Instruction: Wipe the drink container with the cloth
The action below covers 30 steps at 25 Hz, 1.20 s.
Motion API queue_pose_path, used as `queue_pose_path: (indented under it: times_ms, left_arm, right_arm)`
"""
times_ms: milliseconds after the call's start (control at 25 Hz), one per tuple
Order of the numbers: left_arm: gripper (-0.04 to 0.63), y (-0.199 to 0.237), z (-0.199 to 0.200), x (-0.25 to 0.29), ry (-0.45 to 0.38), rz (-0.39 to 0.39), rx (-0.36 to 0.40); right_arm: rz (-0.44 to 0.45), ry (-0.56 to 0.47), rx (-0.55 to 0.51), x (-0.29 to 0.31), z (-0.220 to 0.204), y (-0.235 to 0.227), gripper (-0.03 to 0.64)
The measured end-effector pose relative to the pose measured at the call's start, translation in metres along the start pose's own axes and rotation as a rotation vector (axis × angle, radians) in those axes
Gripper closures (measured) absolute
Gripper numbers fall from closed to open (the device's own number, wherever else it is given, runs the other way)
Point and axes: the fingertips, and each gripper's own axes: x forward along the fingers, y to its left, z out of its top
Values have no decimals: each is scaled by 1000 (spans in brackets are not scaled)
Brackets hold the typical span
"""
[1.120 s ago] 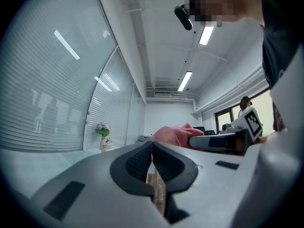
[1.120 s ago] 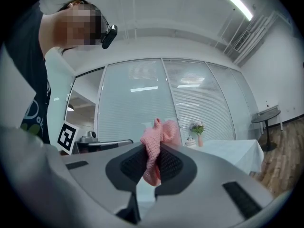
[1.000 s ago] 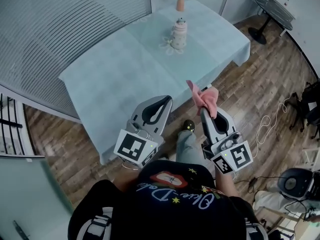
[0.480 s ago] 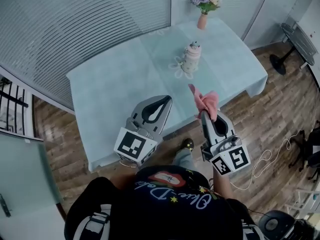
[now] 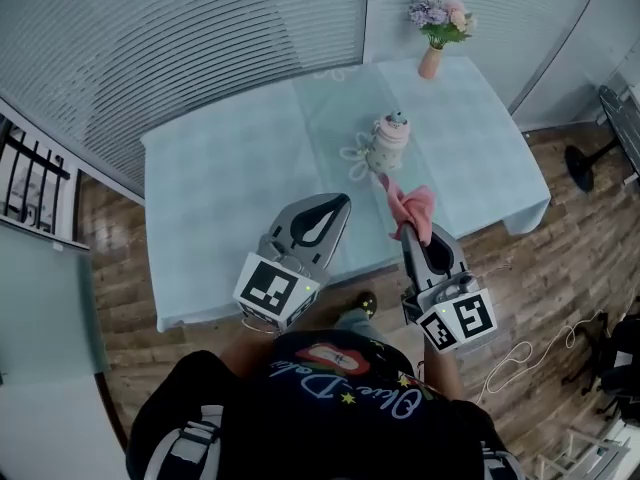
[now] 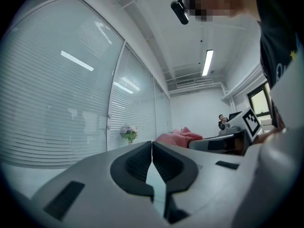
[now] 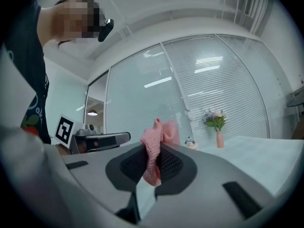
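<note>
1. I judge the step in hand to be the approach. The drink container stands upright on a doily on the far right part of the table, well apart from both grippers, and nothing touches it yet.
2. To do this well, I would carry the right gripper forward over the near table edge and meet the container with the loose bunch of cloth, not with the hard jaw tips.
3. The container looks small and light, so I expect a sideways wipe could slide or tip it. Light strokes down its side seem safest.
4. The left gripper could steady it from the left, but it would have to open first.
5. The right jaws are closed narrowly on the pink cloth. The right gripper view shows the fabric pinched between the 2 ribbed pads, with most of it bunched up beyond the tips. The grip looks firm enough for wiping.
6. The left jaws sit together with their tips meeting. The left gripper view shows nothing between them, and they touch nothing.
7. A vase of flowers stands at the far right corner, beyond the container, so I would keep strokes short to stay clear of it.
</note>
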Motion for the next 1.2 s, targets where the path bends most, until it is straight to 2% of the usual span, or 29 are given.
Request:
queue_pose_path:
  times_ms: [160, 440, 600, 800, 1200]
  left_arm:
    - [591, 13, -4, 39, 27, 65, -13]
    - [591, 1, -15, 32, 37, 136, 13]
    - [591, 20, -21, 48, 52, 177, 0]
    - [591, 45, -20, 55, 39, 207, -11]
    - [591, 75, -16, 78, 32, 190, -19]
  right_arm:
    - [50, 33, 30, 23, -3, -41, 584]
    - [131, 71, 6, 32, -24, -43, 584]
    - [155, 112, 33, 64, -37, -62, 584]
    - [159, 141, 51, 95, -40, -70, 584]
    - [113, 180, 159, 135, -55, -94, 584]
